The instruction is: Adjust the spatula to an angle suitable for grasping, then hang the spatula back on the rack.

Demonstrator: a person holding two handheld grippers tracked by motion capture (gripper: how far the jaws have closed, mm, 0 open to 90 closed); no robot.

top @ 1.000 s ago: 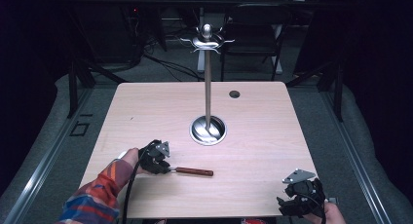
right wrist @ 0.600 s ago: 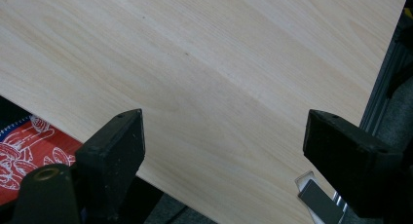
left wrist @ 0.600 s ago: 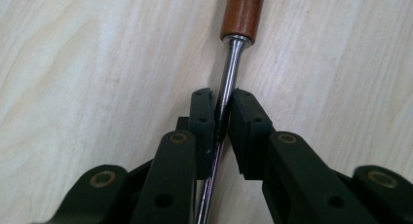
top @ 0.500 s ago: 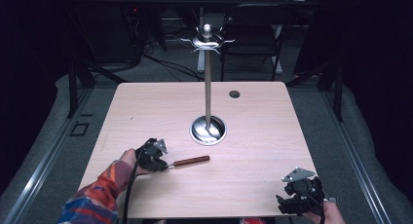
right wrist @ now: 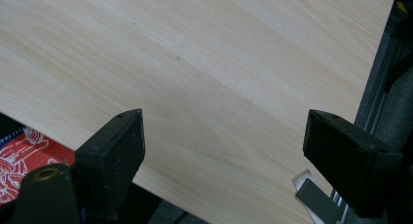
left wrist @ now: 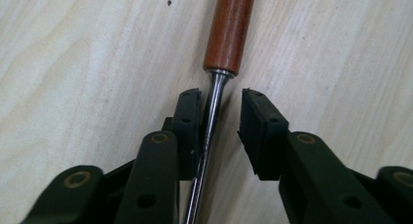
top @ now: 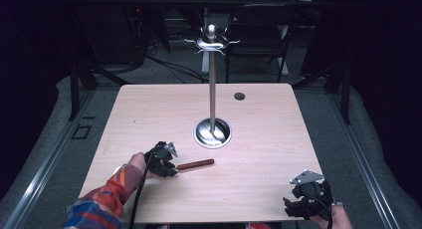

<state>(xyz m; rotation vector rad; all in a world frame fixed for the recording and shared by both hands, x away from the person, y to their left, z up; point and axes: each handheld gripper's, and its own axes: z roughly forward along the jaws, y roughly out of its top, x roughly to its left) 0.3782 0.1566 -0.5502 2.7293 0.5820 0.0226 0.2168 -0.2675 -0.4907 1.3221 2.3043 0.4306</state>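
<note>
A utensil with a reddish wooden handle (top: 196,164) (left wrist: 230,29) and a thin metal shaft (left wrist: 212,112) lies on the light wooden table (top: 149,114), left of centre near the front. My left gripper (top: 171,170) (left wrist: 221,100) straddles the shaft just below the handle. Its jaws have just been opening: the shaft lies against the left pad (left wrist: 187,121), with a clear gap to the right pad. My right gripper (top: 293,209) (right wrist: 224,141) hovers at the front right corner, wide open, with nothing between its jaws.
A tall metal stand (top: 212,89) with hooks at its top (top: 211,40) rises from a round base (top: 212,133) at the table's centre. A small dark hole (top: 239,96) marks the far side. Dark floor and chairs surround the table.
The utensil's handle has swung slightly away from the front edge while the left gripper stayed at its shaft. The right gripper has not moved.
</note>
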